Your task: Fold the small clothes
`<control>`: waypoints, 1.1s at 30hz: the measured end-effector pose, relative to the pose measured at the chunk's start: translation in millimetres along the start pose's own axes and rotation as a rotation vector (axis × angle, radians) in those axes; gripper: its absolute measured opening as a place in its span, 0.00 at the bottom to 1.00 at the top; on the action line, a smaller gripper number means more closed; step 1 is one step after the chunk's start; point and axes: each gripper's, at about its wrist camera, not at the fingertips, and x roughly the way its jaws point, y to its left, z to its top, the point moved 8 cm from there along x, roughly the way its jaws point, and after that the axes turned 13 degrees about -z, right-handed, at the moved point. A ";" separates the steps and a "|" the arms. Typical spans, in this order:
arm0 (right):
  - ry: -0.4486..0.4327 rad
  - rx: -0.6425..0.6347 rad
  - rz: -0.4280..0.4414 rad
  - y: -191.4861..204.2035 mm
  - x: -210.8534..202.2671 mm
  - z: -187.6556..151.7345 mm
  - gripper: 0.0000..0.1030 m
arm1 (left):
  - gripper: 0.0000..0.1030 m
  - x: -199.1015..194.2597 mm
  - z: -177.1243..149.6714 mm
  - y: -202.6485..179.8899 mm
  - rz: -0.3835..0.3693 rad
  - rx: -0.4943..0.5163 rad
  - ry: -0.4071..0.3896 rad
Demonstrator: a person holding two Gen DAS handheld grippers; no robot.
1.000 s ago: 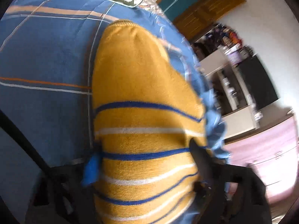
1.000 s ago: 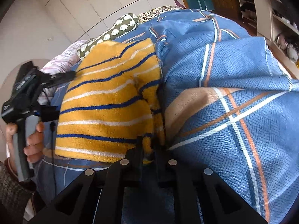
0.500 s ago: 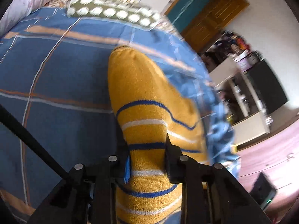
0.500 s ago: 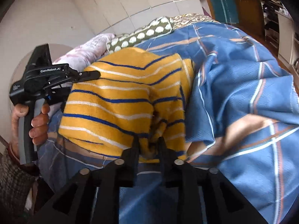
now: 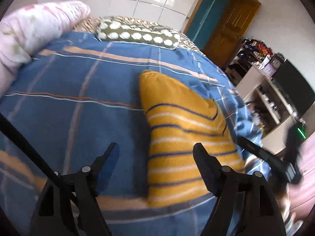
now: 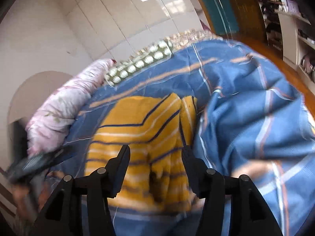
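Blue plaid bedspread (image 5: 78,122) carries the folded yellow striped sweater (image 5: 183,137) at 3 o'clock. Left gripper (image 5: 155,151) and right gripper (image 6: 155,153) hover with jaws spread, holding nothing. Best press the bunched right edge flat before regripping.

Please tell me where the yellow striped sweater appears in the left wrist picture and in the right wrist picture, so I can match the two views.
Left wrist: the yellow striped sweater lies right of centre on the blue bedspread, partly behind the right finger.
Right wrist: the sweater is low at centre, behind the open fingers.
Shared landmark: the green pillow with white dots.
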 end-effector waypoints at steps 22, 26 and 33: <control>-0.179 0.054 -0.481 -134.2 -65.3 14.9 0.52 | 0.77 -10.8 -84.9 40.6 0.210 0.077 0.013; -0.183 0.020 -0.964 -241.9 -96.1 2.7 0.52 | 0.77 -13.8 -89.2 42.7 0.188 0.036 0.005; -0.009 0.083 -1.097 -324.4 -68.9 -31.9 0.39 | 0.77 -14.6 -97.2 30.0 0.206 0.048 0.030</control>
